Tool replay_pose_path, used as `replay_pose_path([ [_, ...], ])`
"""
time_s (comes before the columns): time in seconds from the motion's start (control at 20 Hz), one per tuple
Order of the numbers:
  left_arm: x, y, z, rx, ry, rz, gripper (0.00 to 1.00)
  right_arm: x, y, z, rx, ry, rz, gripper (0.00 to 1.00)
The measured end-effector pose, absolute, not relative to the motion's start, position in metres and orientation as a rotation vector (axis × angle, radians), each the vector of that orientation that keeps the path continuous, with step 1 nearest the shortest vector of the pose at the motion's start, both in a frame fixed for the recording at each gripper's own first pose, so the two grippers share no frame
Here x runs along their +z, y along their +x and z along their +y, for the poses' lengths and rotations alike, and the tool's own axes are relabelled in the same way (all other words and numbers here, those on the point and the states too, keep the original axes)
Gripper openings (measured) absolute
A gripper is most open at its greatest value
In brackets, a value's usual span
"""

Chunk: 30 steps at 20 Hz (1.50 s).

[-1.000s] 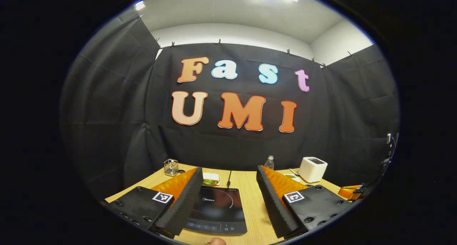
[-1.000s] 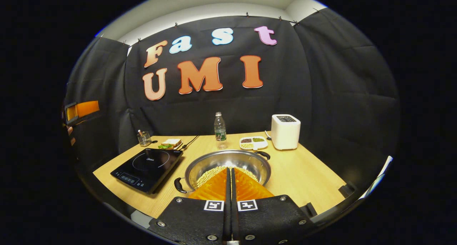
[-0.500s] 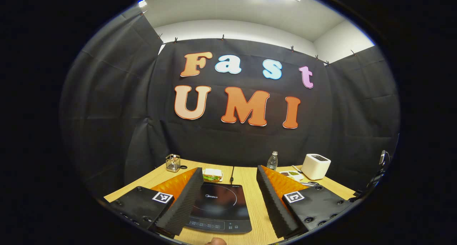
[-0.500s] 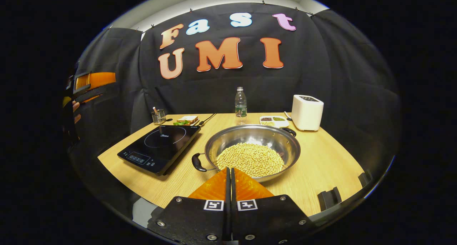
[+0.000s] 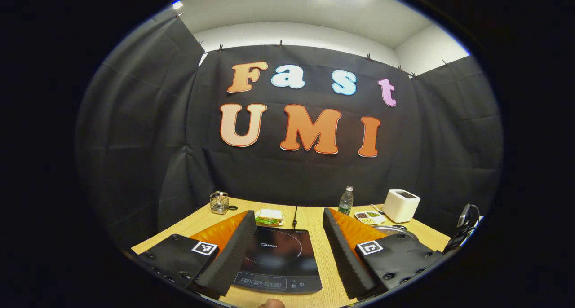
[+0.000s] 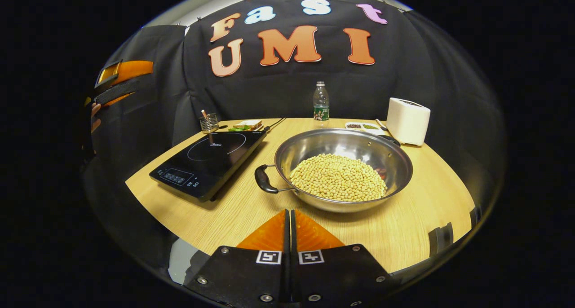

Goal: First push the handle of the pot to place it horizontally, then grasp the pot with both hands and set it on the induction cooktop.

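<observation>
I have the pot [image 6: 343,169] sitting on the wooden table [image 6: 417,227], just right of the induction cooktop [image 6: 209,162] and near it, not on it. It is a wide steel pan holding a heap of pale beans [image 6: 338,183]. From my right gripper [image 6: 289,229], whose 2 fingers are pressed together with nothing between them, the pot lies ahead and slightly to the right.

The relation I care about is the line through the pot's 2 handles. The near handle [image 6: 265,181] sticks out toward the cooktop and a little toward me; the far handle [image 6: 391,140] sits at the back right rim, close to the white toaster [image 6: 408,121]. So that axis runs on a diagonal, from near-left to far-right, rather than straight across in front of me. I judge the first step, pushing a handle until the axis lies level across, is not yet done.

My right gripper is the closer one to the near handle, just beyond its tips and slightly left. A closed tip suits a push.

My left gripper [image 5: 287,240] is spread wide and empty, hovering over the near edge of the cooktop, with the pot's rim [image 5: 395,229] peeking out past its right finger. In the right gripper view it shows high at the far left [image 6: 121,81], well apart from the pot, so I would leave it waiting for the 2-handed lift.
</observation>
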<state>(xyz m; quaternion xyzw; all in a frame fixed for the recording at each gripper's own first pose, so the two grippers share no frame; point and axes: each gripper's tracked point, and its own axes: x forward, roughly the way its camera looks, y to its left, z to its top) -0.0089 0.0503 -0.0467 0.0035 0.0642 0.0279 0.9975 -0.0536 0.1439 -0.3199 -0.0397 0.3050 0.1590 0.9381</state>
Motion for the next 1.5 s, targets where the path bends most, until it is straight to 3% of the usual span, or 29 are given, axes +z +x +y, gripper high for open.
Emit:
replay_pose_path([
  [1.5, -0.053, 0.0, 0.076, 0.097, -0.007, 0.131, 0.97, -0.342, 0.009, 0.222, 0.329, -0.079, 0.652, 0.0],
])
